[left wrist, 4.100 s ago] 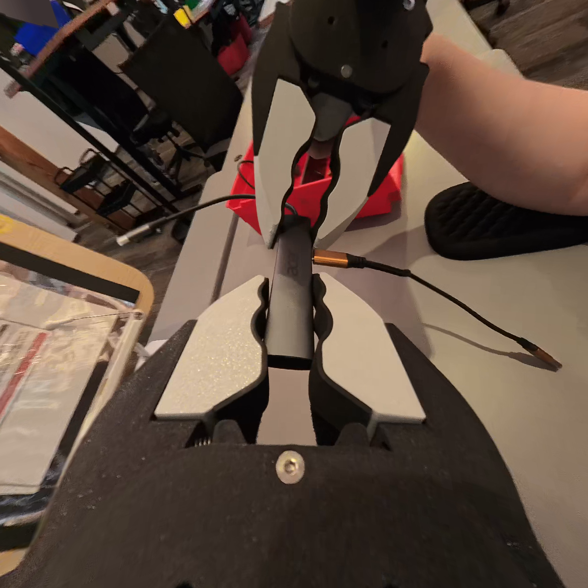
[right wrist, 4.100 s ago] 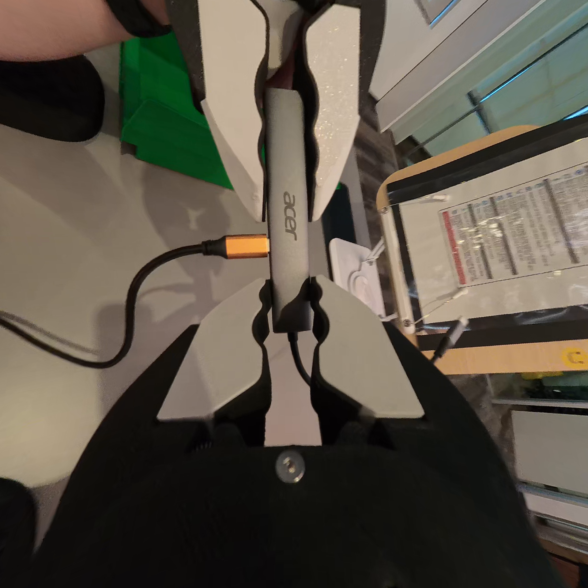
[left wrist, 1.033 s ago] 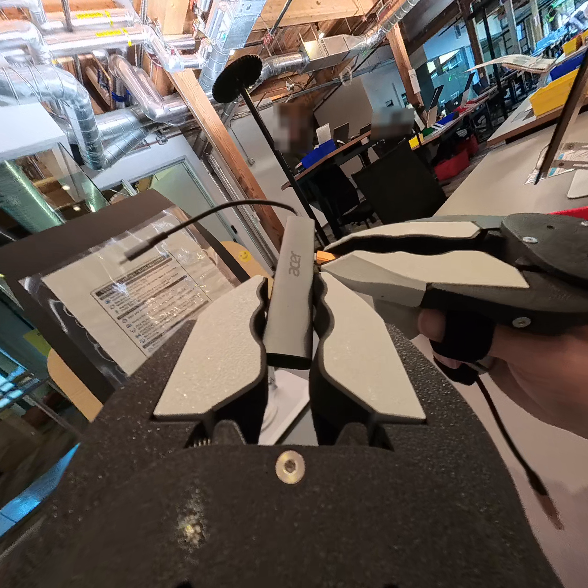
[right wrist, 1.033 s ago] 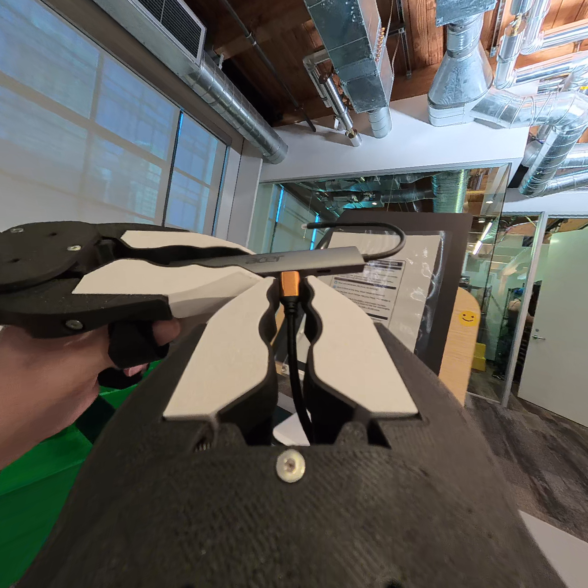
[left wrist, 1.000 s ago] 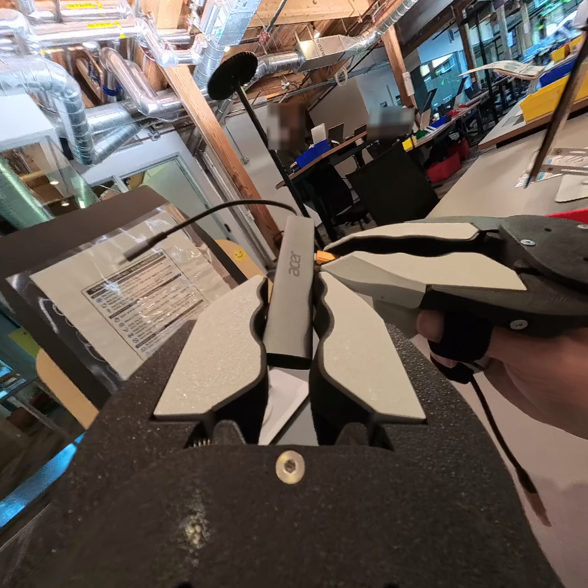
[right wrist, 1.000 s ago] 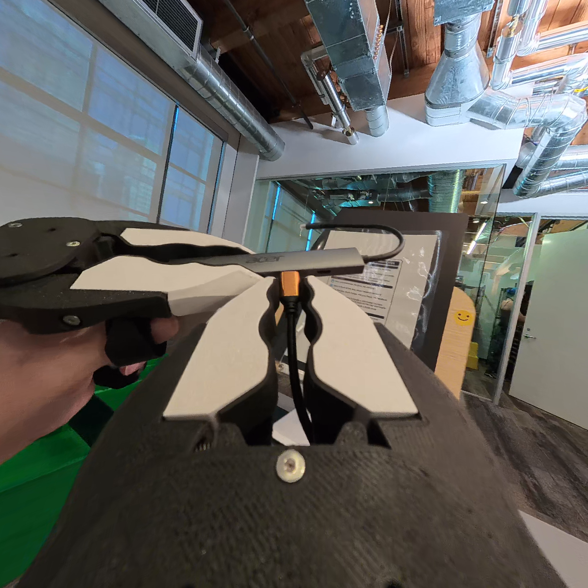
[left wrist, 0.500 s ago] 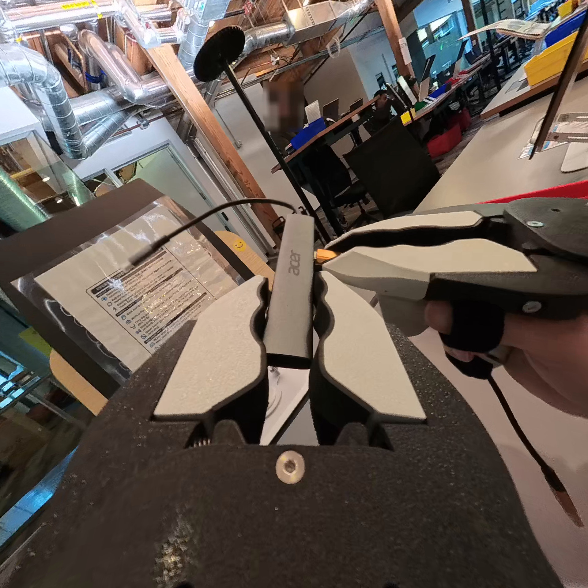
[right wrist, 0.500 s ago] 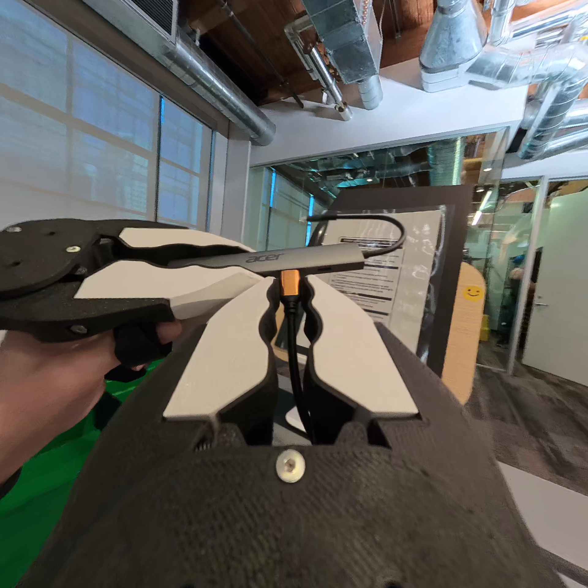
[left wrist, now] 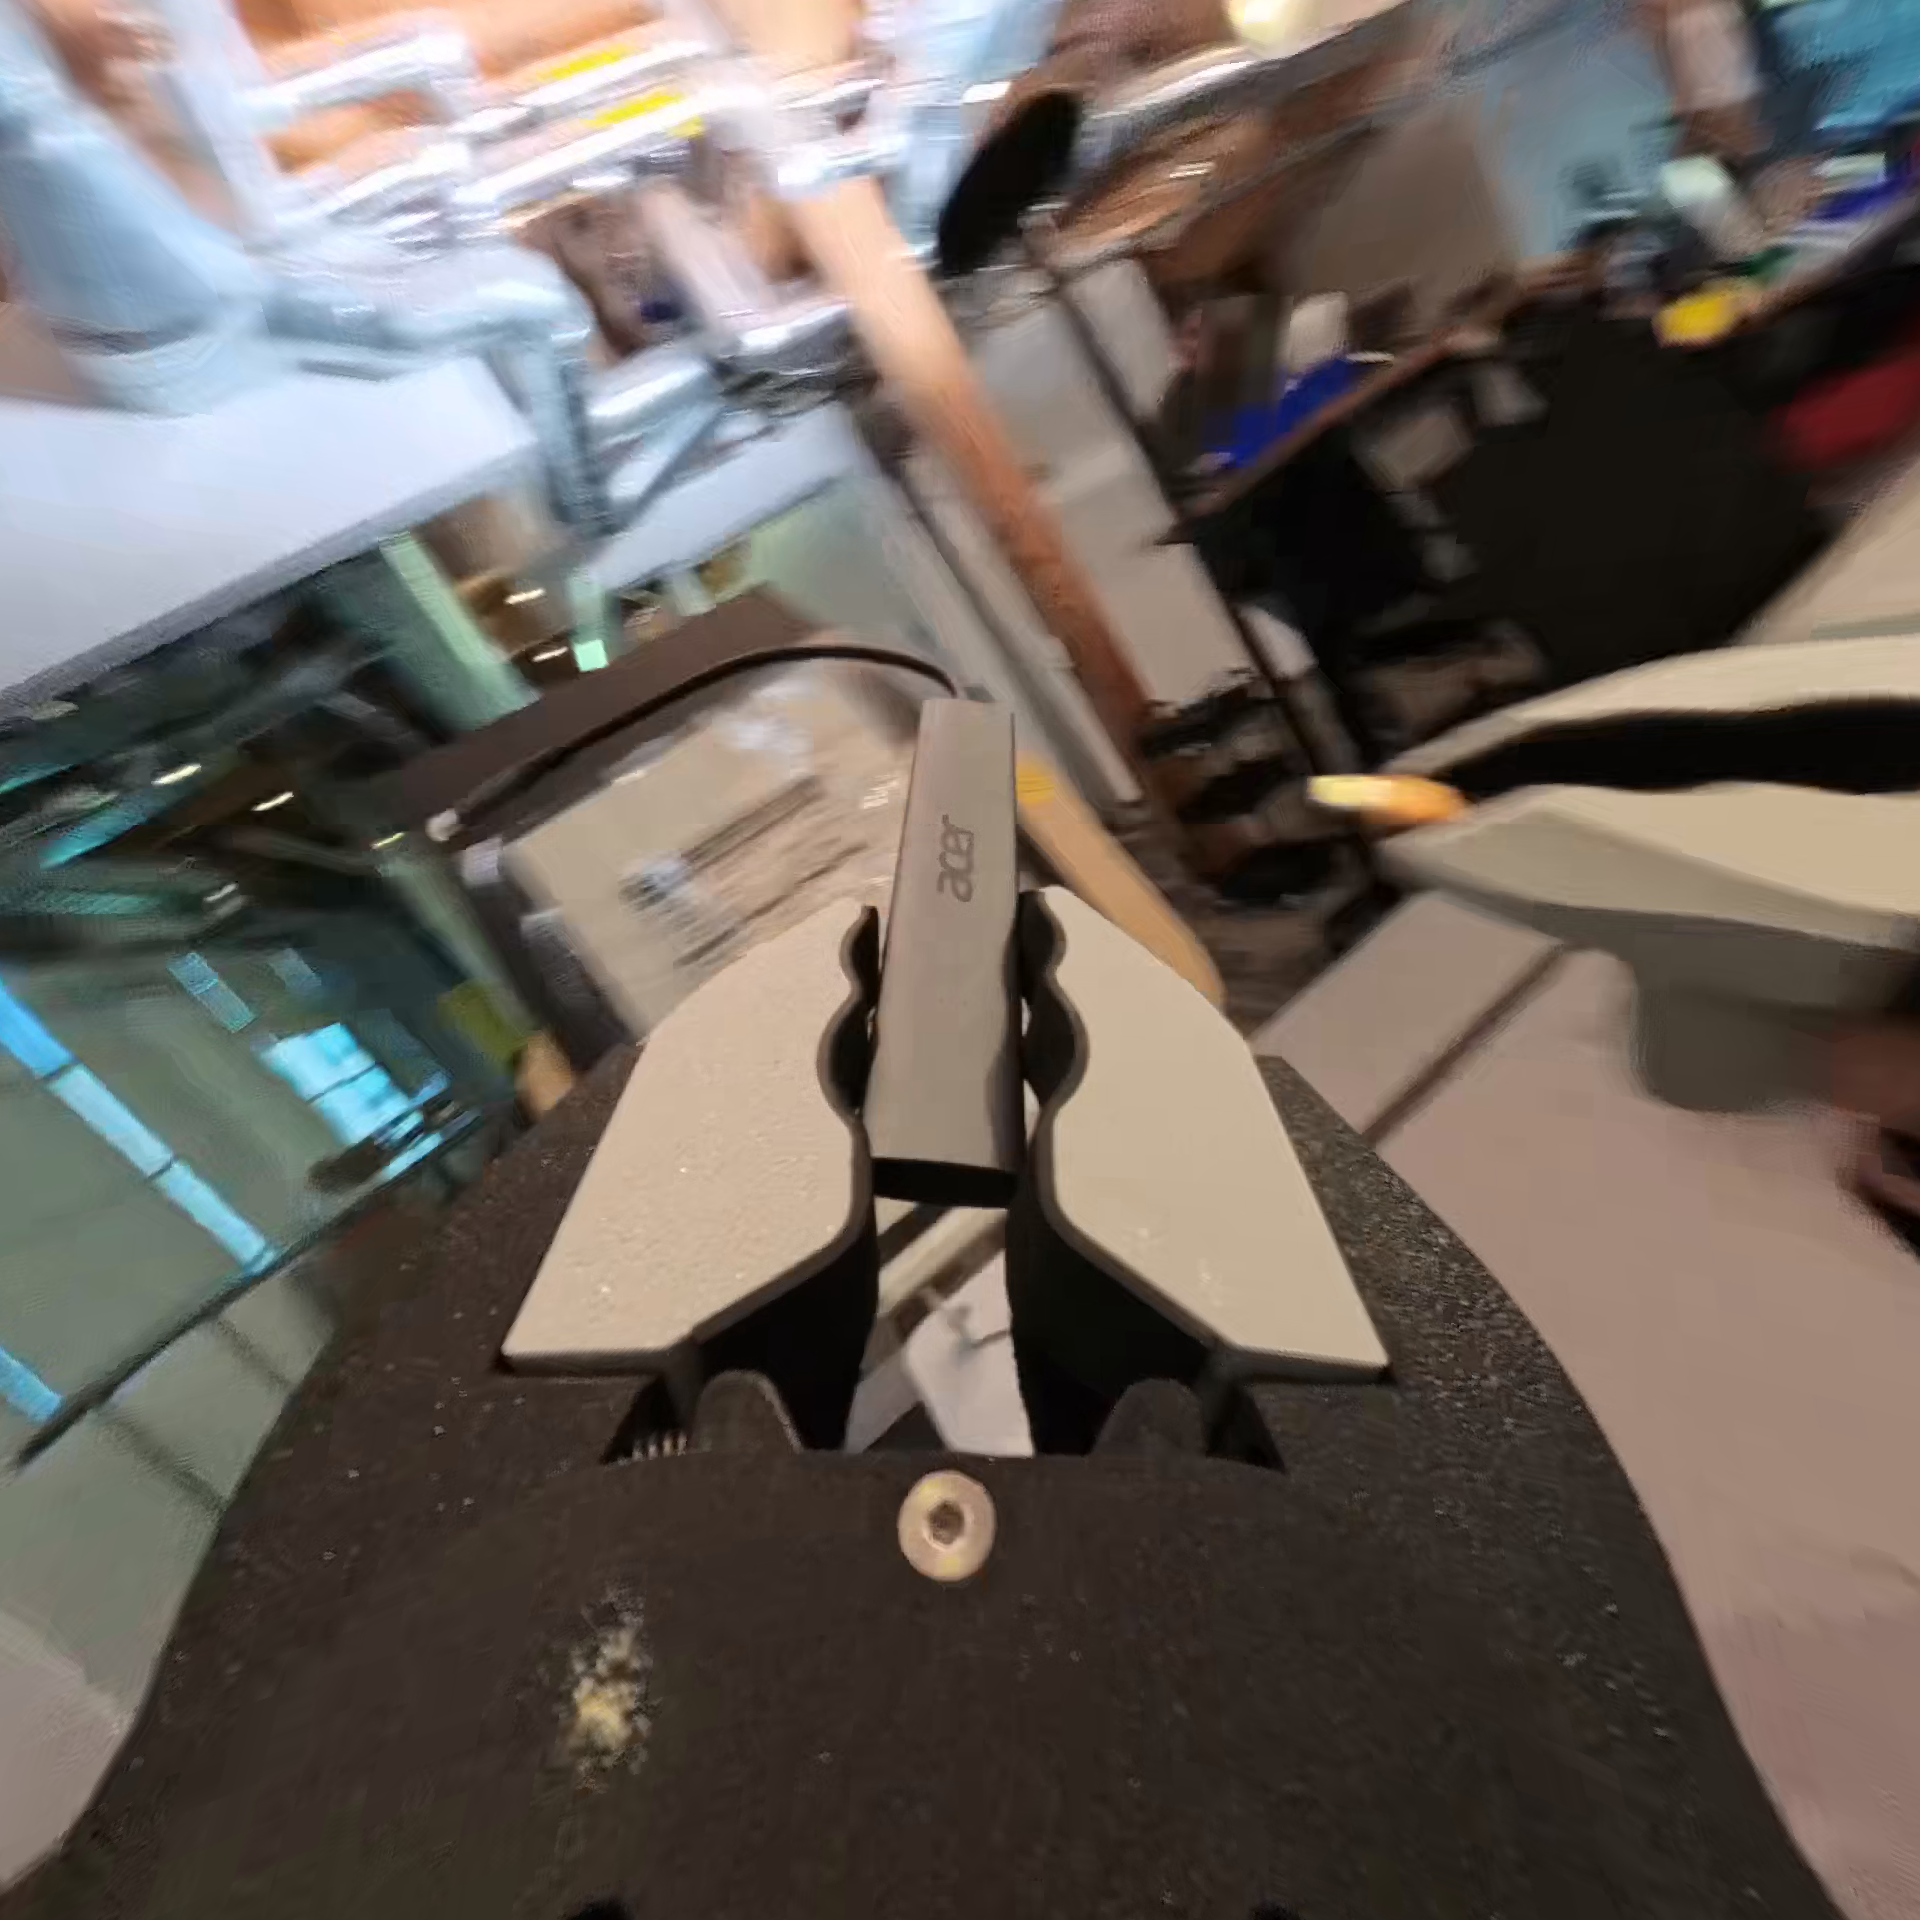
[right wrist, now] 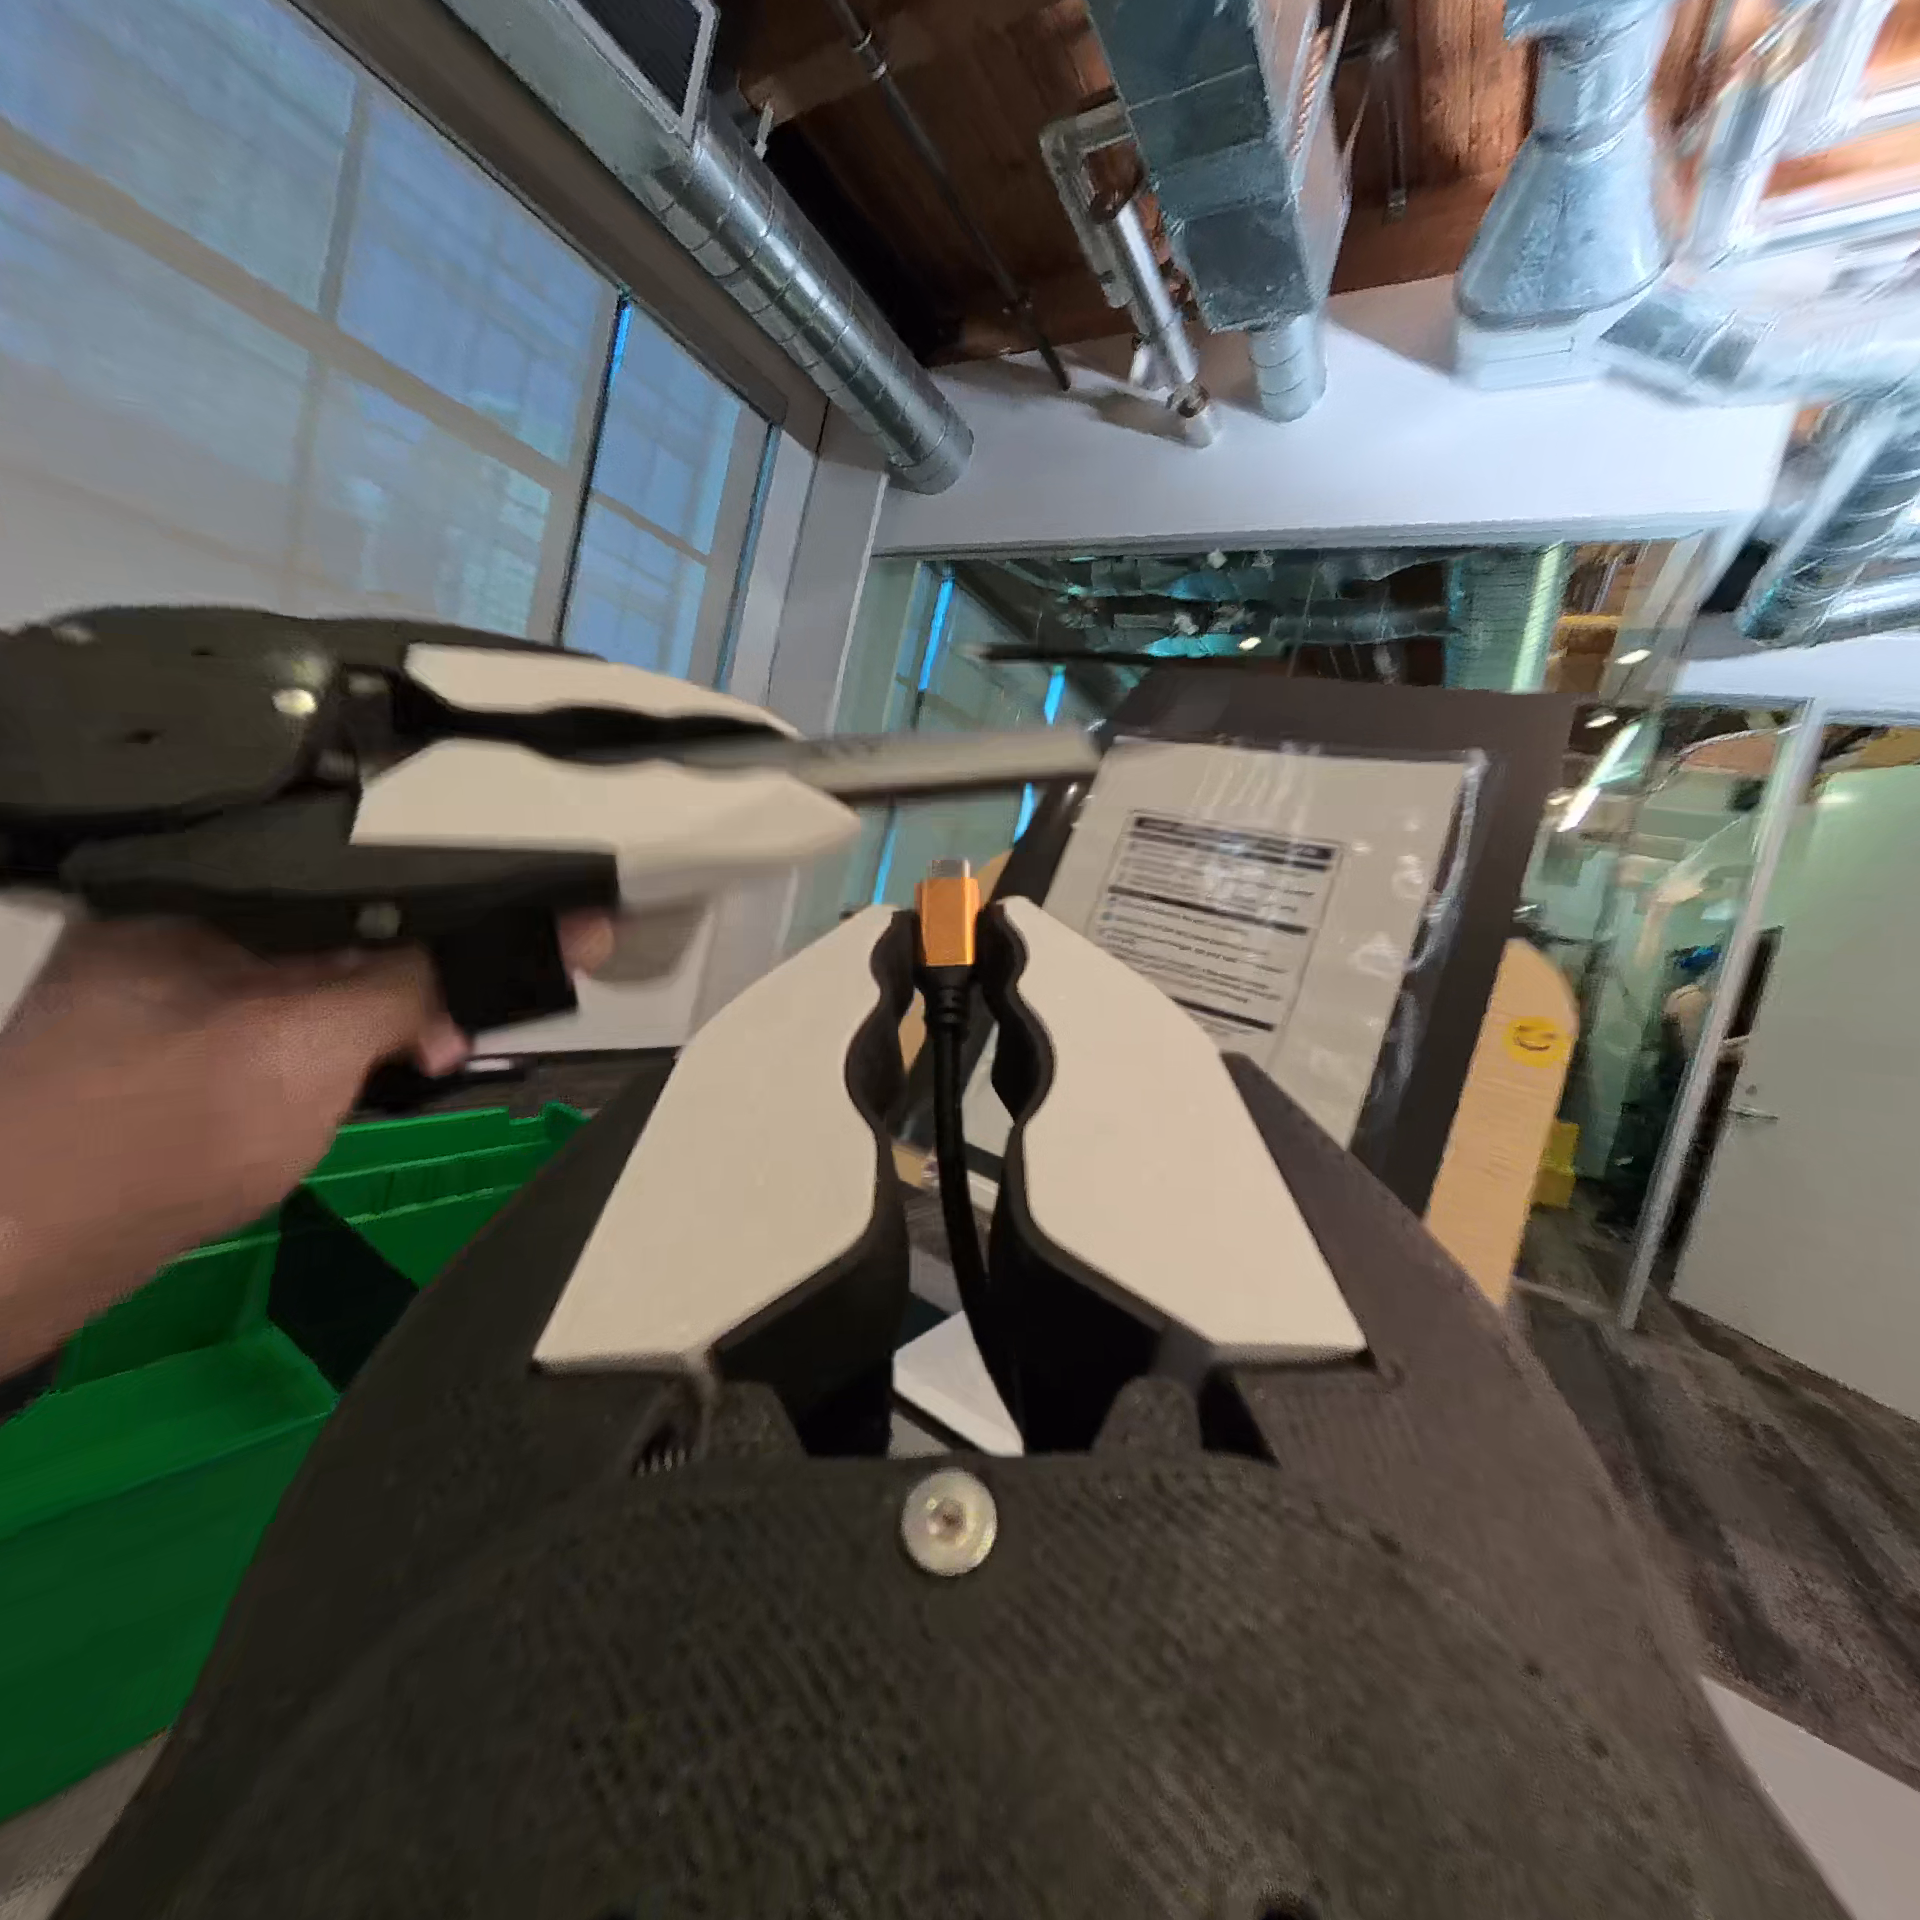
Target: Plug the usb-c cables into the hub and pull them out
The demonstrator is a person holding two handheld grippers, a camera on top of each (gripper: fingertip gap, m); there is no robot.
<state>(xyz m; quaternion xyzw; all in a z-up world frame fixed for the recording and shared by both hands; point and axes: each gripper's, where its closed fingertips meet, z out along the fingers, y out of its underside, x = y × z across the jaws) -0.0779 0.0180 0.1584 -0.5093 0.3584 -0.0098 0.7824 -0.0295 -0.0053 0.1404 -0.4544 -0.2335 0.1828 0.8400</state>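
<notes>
Holding tight, the left tool (left wrist: 943,940) is clamped on the grey hub (left wrist: 951,940), which sticks out straight ahead between its fingers. The right tool (right wrist: 943,925) is clamped on the cable (right wrist: 951,1081) just behind its orange plug (right wrist: 944,921). The plug's shiny tip is bare and points up at the hub, but the two are apart, with a gap of air between them. Both are held up above the tabletop (left wrist: 1621,1226). A thin black cord (left wrist: 686,701) curls away from the hub's far end. So this cable looks pulled out now. I cannot see any other cable here, so I cannot tell if more plugging is left. Farther off are a green bin (right wrist: 177,1382) and a blurry room.
</notes>
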